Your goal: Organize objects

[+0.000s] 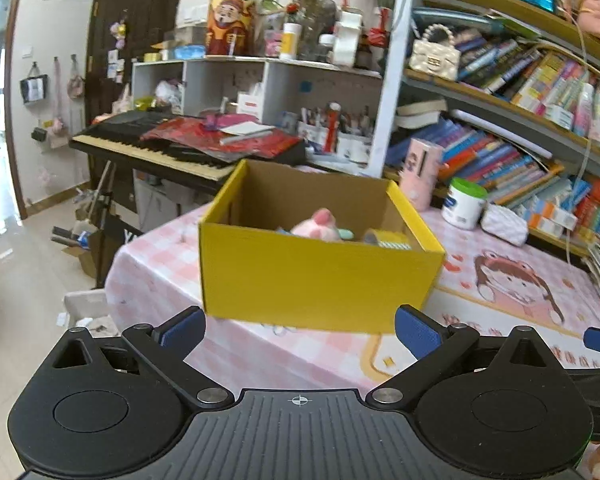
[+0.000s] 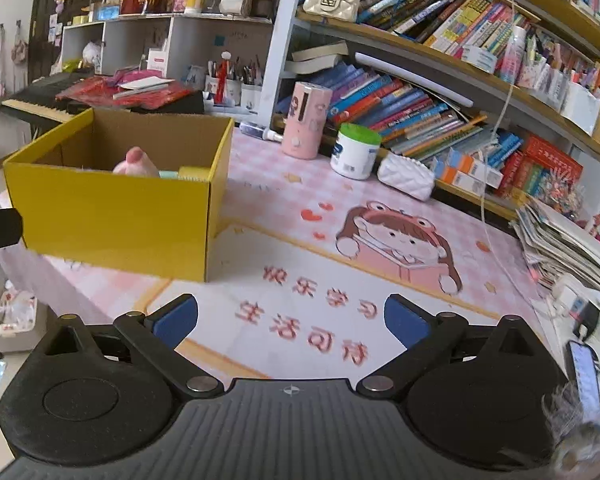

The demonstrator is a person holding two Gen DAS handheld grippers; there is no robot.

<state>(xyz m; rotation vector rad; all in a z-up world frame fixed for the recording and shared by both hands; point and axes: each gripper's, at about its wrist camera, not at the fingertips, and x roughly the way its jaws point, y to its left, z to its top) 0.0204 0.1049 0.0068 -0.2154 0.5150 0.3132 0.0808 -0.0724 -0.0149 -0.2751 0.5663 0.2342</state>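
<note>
Bench (image 2: 500,280): pink checked cover, cartoon mat; carries all items below.

Box (image 1: 316,276): yellow, open-topped, on the bench's left part. It sits straight ahead of our left hand-held gripper (image 1: 300,330), and ahead-left of our right hand-held gripper (image 2: 291,320), both well short of it.

Plush toy (image 1: 318,226) and tape roll (image 1: 388,238): already inside the box.

Jar (image 2: 355,151), pouch (image 2: 406,176): loose by the bookshelf.

Both hand-held grippers: fingers apart, holding nothing.

We judge the next pick should approach low, centred, closing gently.

yellow box (image 2: 112,216) blocks left; mat (image 2: 300,280) bare.
</note>
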